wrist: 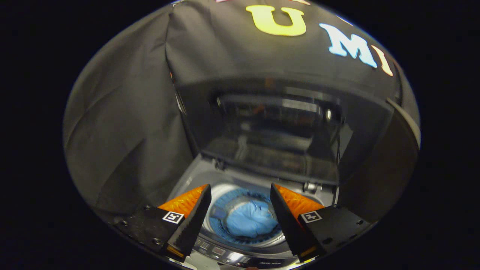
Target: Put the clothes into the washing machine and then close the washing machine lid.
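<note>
A top-loading washing machine (187,176) stands below me with its dark glass lid (273,127) raised upright at the back. A light blue garment (249,221) lies bunched at the bottom of the drum (225,191). My gripper (240,193) hovers above the drum opening with its fingers (195,210) spread apart and nothing between them; the garment shows through the gap, well below the tips.
The machine's control panel (232,257) runs along the near edge under the fingers. Black cloth walls (123,123) close in on the left and behind the lid. A dark curved edge (401,123) rises on the right.
</note>
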The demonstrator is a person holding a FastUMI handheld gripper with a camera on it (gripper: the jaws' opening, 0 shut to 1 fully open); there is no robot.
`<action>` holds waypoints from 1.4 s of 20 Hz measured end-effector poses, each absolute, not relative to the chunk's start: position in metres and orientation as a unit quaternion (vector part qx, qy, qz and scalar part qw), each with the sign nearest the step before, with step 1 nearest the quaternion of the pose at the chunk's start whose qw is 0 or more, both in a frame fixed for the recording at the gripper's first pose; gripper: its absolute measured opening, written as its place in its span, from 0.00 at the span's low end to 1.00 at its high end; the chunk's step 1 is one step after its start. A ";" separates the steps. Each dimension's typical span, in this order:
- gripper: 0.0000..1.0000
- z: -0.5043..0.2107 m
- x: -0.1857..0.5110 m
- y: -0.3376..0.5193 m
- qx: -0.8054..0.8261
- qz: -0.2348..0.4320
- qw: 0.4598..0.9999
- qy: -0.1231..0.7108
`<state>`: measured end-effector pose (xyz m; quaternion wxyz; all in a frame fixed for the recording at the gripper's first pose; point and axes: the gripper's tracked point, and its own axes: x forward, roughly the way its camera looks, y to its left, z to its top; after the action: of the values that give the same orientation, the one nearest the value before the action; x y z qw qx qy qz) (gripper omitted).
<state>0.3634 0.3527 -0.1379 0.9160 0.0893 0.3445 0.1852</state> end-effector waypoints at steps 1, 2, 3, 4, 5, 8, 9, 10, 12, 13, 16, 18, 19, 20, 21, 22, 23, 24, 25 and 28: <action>0.97 -0.110 0.371 0.355 0.101 0.190 0.922 0.320; 0.97 -0.081 0.379 0.357 0.111 0.195 0.928 0.297; 0.97 -0.054 0.382 0.358 0.120 0.198 0.933 0.275; 0.97 -0.030 0.387 0.357 0.128 0.201 0.937 0.254; 0.97 -0.005 0.393 0.356 0.135 0.203 0.941 0.235; 0.97 0.055 0.412 0.345 0.149 0.196 0.952 0.182; 0.97 0.068 0.420 0.342 0.155 0.191 0.953 0.175; 0.97 0.078 0.427 0.337 0.161 0.184 0.954 0.173; 0.97 0.075 0.446 0.331 0.170 0.169 0.953 0.184; 0.98 0.068 0.457 0.328 0.172 0.161 0.953 0.191; 0.98 0.047 0.484 0.318 0.157 0.134 0.953 0.220; 0.98 0.026 0.505 0.315 0.151 0.122 0.949 0.249; 0.98 0.018 0.513 0.313 0.148 0.116 0.948 0.258; 0.98 0.010 0.521 0.309 0.144 0.105 0.948 0.265; 0.98 0.002 0.529 0.305 0.143 0.096 0.946 0.273; 0.98 -0.009 0.537 0.305 0.145 0.093 0.942 0.287; 0.98 -0.022 0.542 0.308 0.146 0.091 0.935 0.309; 0.99 -0.030 0.549 0.308 0.144 0.086 0.934 0.316; 0.99 -0.039 0.552 0.309 0.136 0.080 0.935 0.319; 0.98 -0.057 0.556 0.313 0.127 0.077 0.929 0.340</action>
<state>0.5558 0.3129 -0.0572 0.9286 0.1274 0.3400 0.0769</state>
